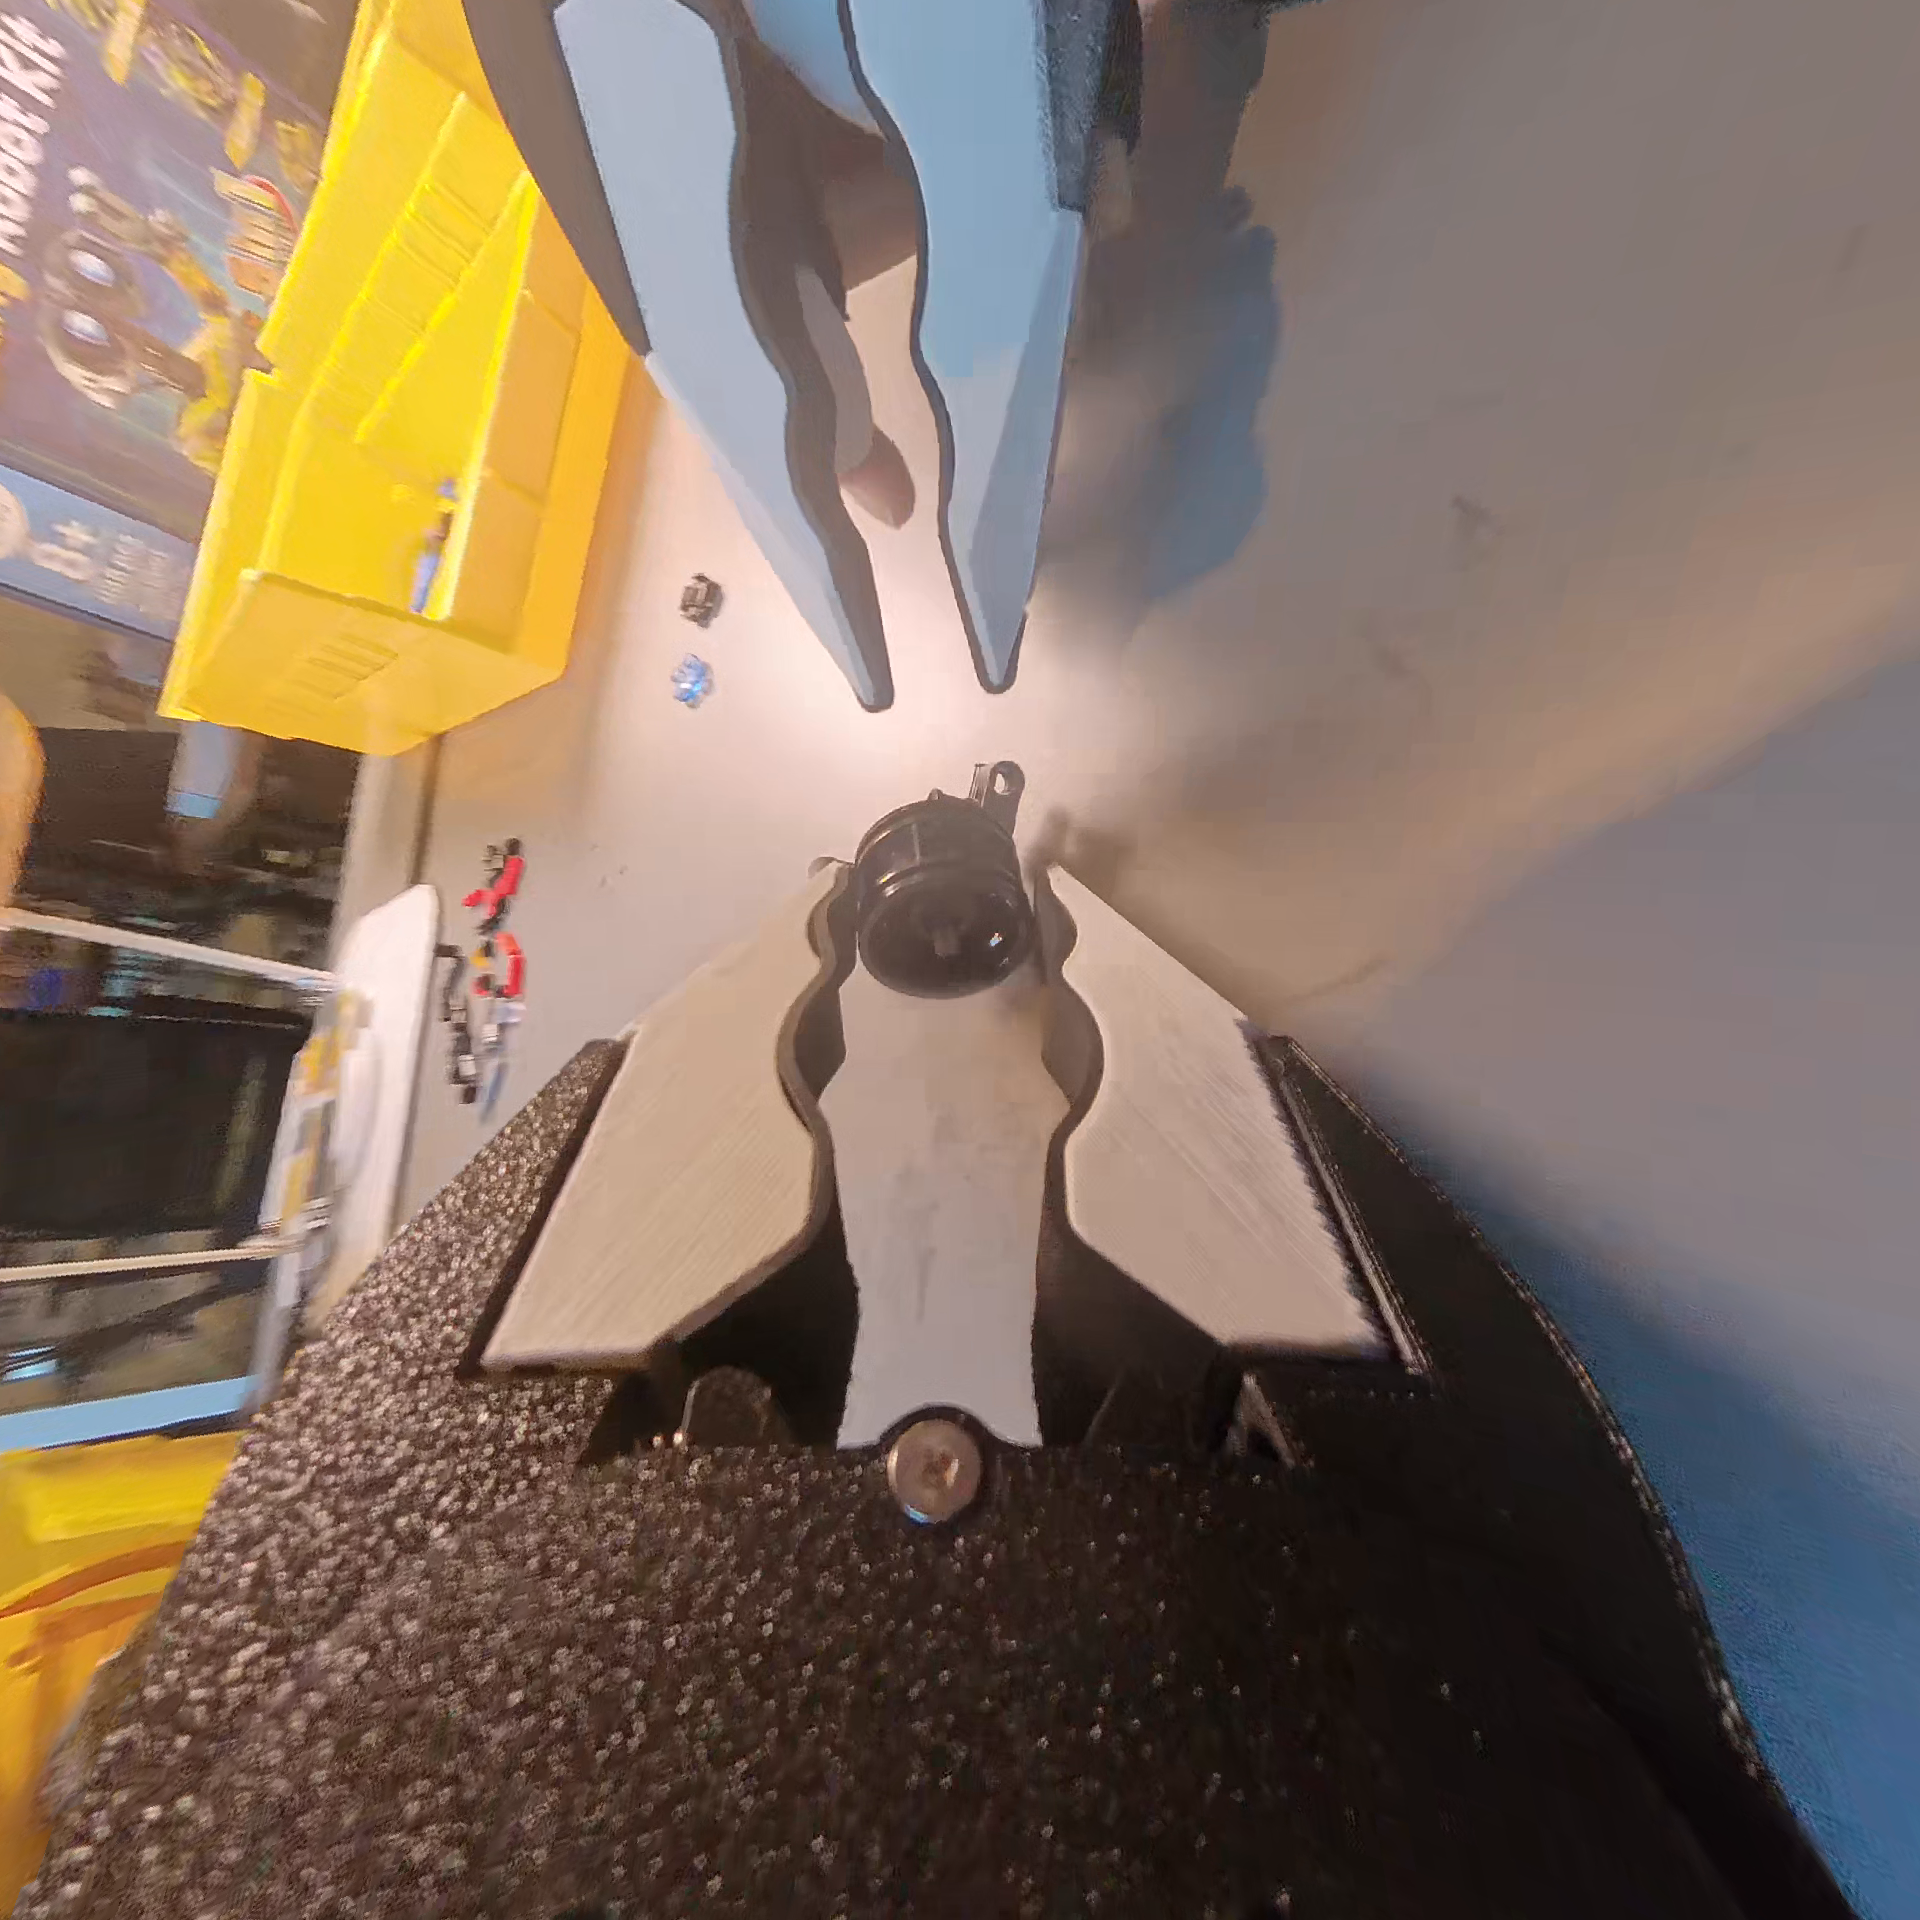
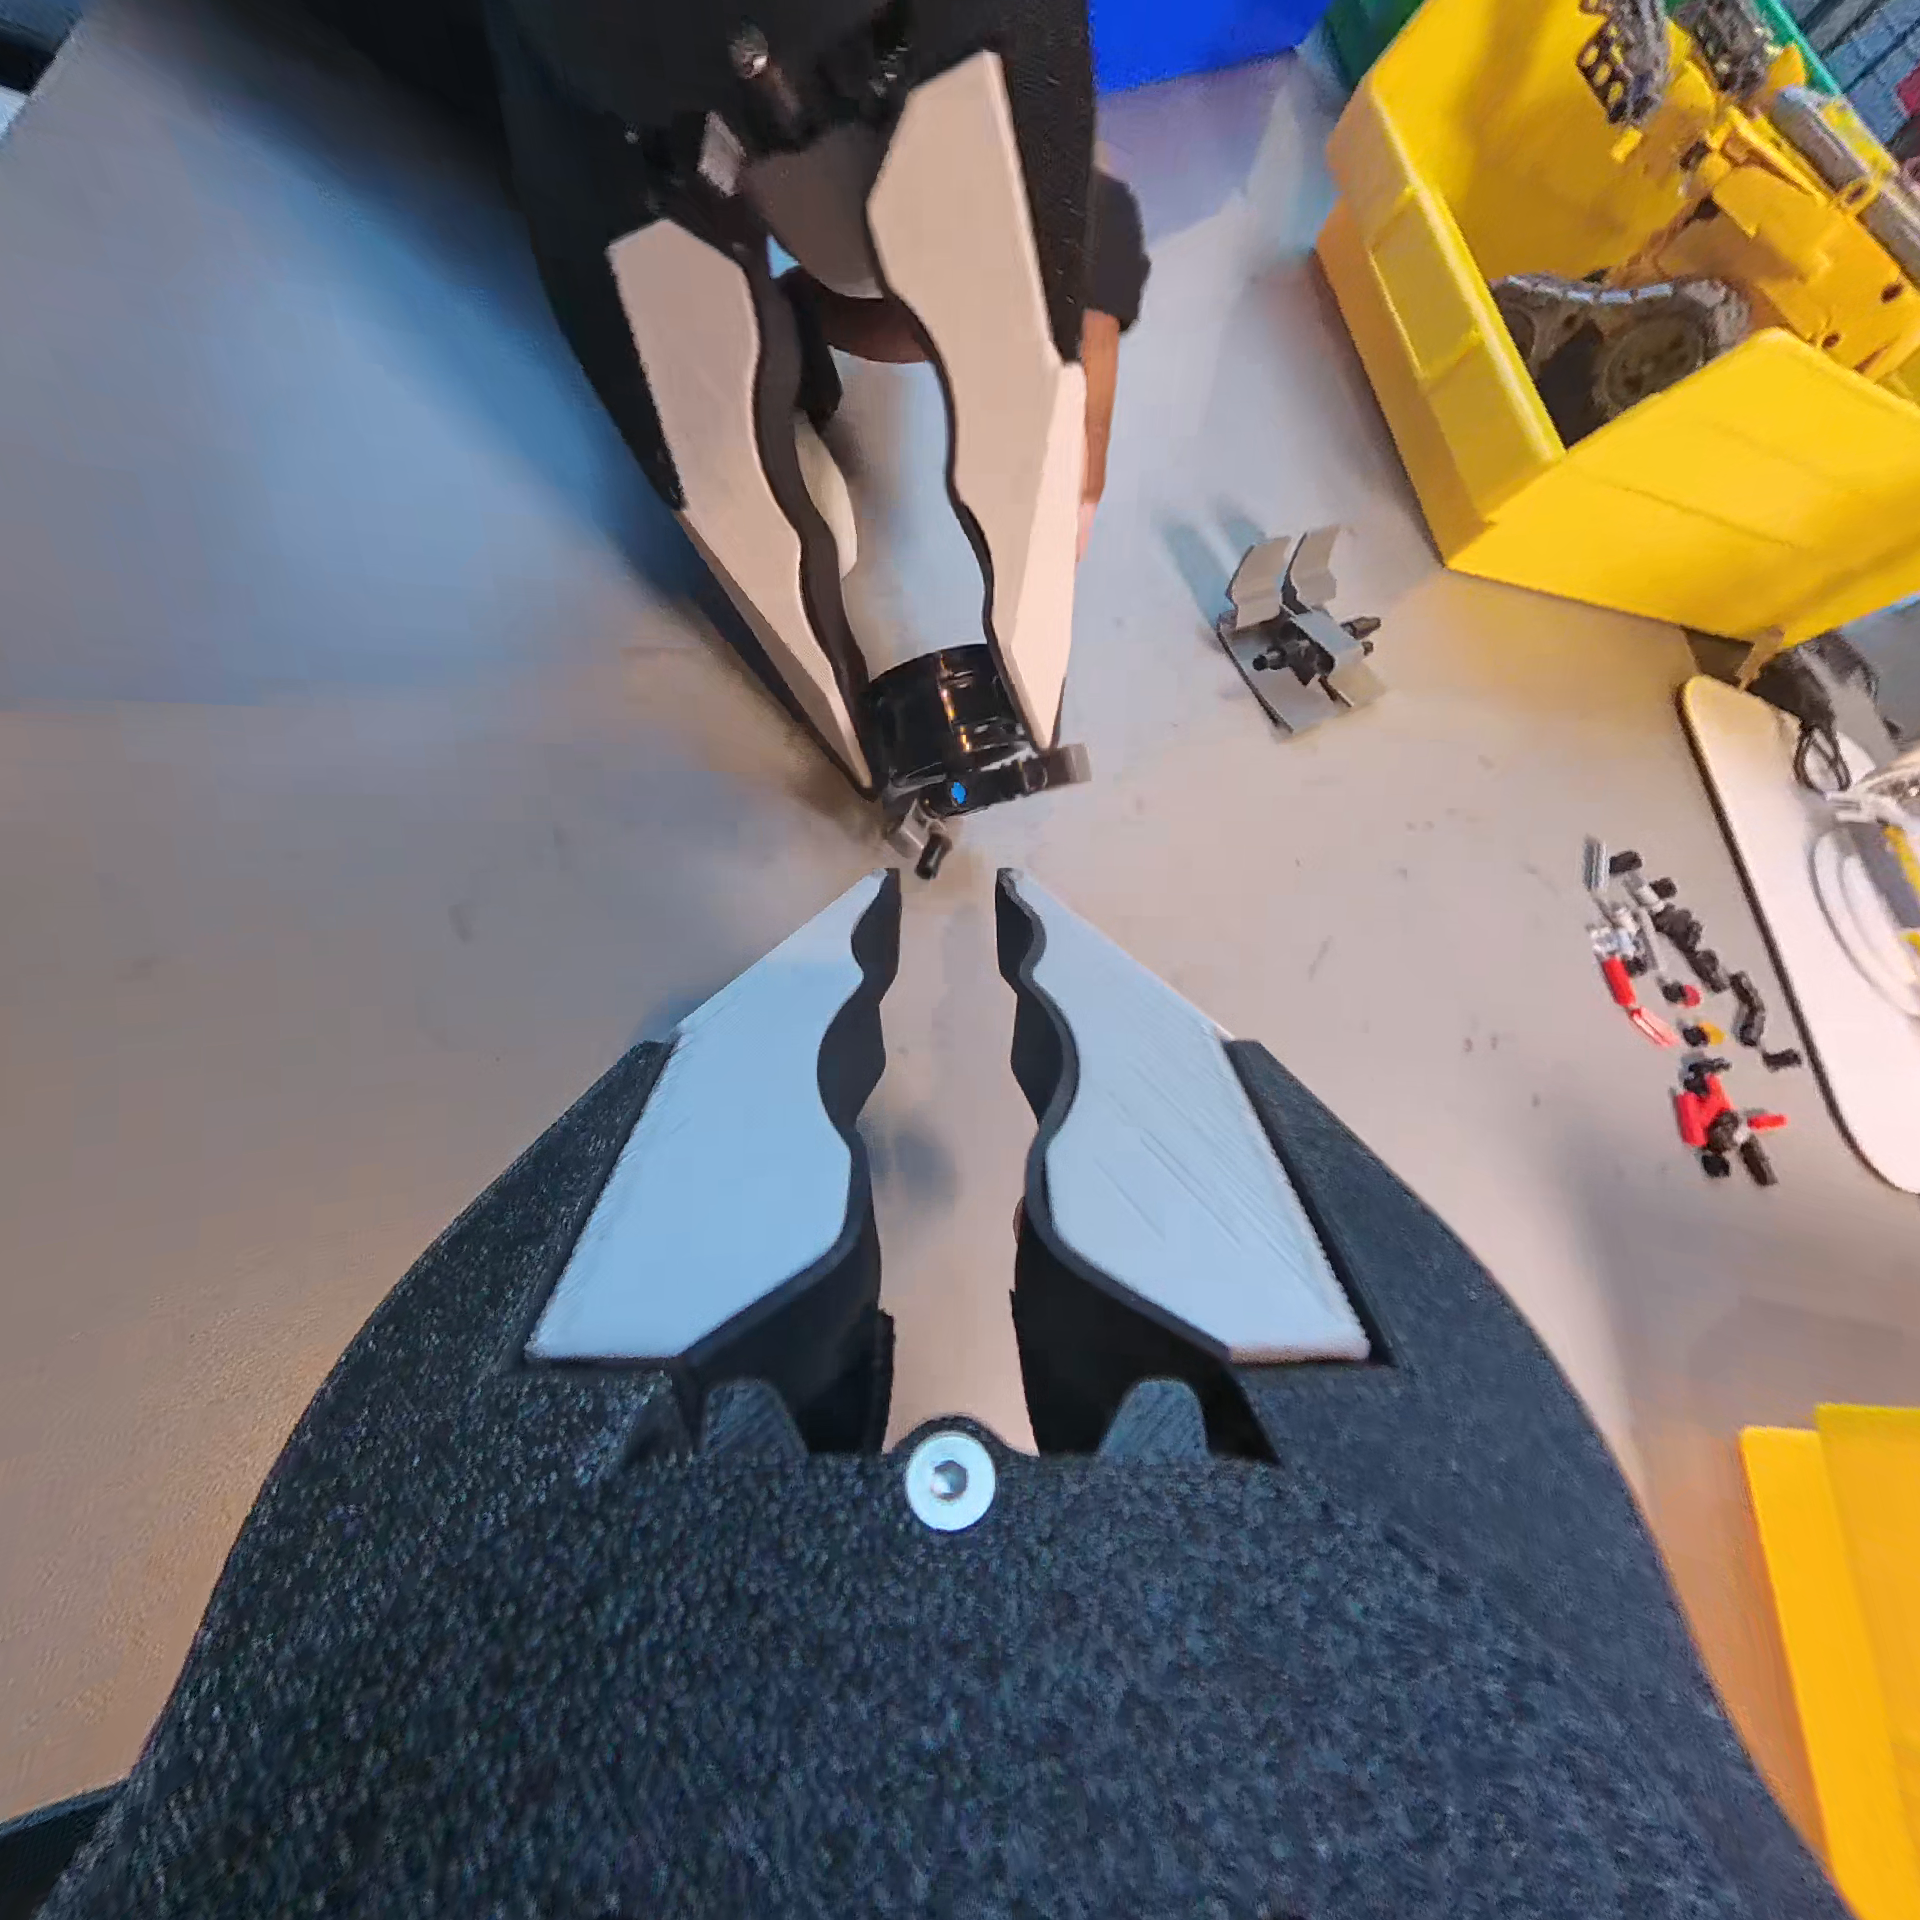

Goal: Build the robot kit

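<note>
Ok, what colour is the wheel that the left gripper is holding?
Glossy black wheel, clearest in the left wrist view.

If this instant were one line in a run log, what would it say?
left tongs: shut on black wheel | right tongs: open, empty, tips facing the wheel | table: small loose parts, yellow bin

black wheel (image 1: 940, 914) clamped in left tool (image 1: 940, 883)

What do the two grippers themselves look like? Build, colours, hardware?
Both match: the left gripper and right gripper each have a speckled black textured body, a silver screw centred at the front, and two pale grey ridged fingers tapering to points, with wavy black inner edges. A dark sleeve shows behind the left one.
</note>
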Motion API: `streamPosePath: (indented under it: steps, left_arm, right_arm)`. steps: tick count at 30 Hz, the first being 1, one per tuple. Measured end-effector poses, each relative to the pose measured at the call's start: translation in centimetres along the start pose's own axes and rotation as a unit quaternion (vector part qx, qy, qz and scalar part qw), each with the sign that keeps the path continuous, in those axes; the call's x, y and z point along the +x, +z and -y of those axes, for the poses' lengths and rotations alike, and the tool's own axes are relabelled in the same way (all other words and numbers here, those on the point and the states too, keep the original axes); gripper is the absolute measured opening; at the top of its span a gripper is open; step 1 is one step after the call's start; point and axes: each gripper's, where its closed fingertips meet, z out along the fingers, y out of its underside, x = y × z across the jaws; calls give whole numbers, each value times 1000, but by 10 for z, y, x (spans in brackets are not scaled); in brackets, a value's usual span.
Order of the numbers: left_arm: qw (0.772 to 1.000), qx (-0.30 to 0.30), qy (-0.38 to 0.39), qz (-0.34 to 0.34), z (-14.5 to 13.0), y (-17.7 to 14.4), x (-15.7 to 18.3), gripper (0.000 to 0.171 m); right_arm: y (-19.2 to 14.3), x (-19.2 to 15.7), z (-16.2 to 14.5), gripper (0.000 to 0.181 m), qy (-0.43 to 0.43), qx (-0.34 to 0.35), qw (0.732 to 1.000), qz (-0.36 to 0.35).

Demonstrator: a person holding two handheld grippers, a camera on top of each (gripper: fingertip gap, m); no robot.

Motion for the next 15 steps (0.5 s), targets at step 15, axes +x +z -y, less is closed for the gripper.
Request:
streamPosePath:
  steps: [15]
  left_arm:
    - [989, 30, 96, 111, 22, -15, -24, 33]
  right_arm:
    - [-10, 13, 33, 22, 185, 125, 974, 46]
